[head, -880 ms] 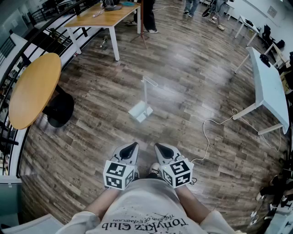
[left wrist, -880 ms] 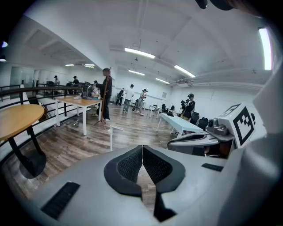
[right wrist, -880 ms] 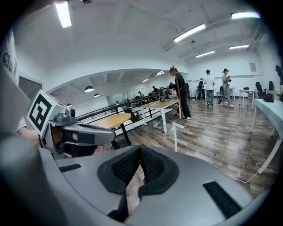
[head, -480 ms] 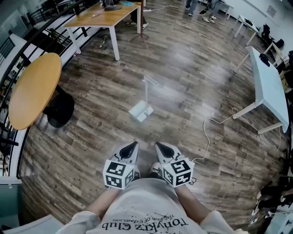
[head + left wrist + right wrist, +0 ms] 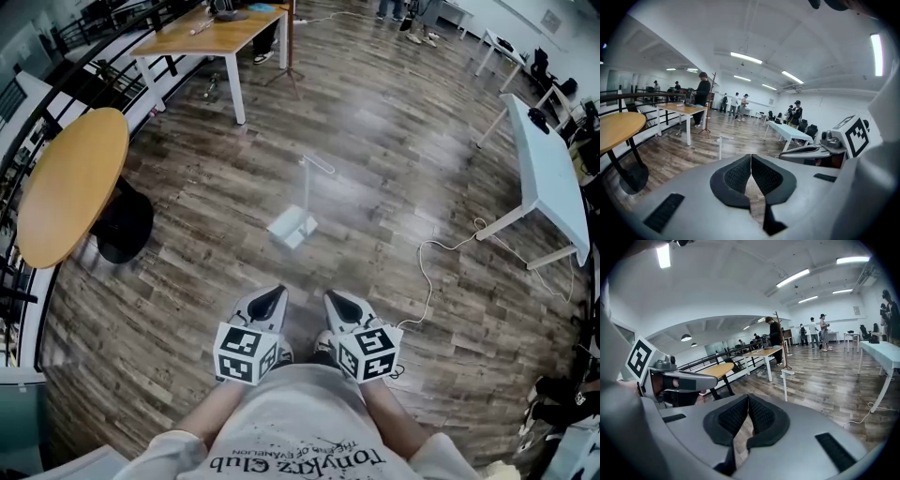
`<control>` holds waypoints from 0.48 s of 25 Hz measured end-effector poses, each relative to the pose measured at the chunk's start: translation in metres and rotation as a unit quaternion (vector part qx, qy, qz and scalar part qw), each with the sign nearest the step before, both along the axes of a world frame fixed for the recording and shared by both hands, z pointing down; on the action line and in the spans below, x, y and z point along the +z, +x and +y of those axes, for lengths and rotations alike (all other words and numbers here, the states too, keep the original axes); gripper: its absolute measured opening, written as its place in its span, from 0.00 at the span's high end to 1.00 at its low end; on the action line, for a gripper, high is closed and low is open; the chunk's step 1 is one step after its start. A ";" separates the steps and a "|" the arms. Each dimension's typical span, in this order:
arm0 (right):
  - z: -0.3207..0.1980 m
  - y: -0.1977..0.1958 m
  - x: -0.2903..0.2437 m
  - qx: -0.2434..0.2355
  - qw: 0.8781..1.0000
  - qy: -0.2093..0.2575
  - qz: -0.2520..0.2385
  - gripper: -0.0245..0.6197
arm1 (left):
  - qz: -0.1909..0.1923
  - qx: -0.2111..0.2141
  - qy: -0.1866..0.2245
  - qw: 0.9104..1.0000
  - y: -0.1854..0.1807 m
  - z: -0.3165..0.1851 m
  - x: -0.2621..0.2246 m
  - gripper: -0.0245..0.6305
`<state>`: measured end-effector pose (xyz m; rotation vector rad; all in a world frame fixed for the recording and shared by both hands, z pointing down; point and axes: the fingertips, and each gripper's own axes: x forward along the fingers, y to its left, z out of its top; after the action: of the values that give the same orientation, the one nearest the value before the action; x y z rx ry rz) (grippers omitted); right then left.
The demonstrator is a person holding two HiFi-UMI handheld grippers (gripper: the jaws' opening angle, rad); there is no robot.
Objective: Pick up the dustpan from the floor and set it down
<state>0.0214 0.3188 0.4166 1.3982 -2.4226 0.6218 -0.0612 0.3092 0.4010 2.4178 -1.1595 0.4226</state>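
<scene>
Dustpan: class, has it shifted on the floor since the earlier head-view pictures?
No. The dustpan stands in the same spot, equally far from the round table's black base and the white cable on the floor.

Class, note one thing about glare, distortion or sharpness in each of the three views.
Head view: light glares off the floor past the dustpan. Left gripper view: dark rounded corners, fisheye curving. Right gripper view: ceiling lights blown out white.
</scene>
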 end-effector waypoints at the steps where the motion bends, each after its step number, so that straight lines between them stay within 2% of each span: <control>1: 0.001 -0.005 0.000 0.002 1.000 0.000 -0.001 0.92 | -0.001 0.005 0.001 1.000 -0.003 0.002 -0.001 0.93; 6: 0.006 -0.026 -0.003 0.007 1.000 0.007 0.001 0.92 | -0.011 0.022 0.008 1.000 -0.021 0.004 -0.001 0.92; 12: -0.001 -0.026 0.003 0.009 1.000 -0.002 0.000 0.92 | -0.006 0.017 0.003 1.000 -0.027 -0.006 0.002 0.92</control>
<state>-0.0041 0.3179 0.4193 1.4199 -2.4099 0.6309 -0.0884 0.3032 0.4034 2.4462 -1.1262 0.4460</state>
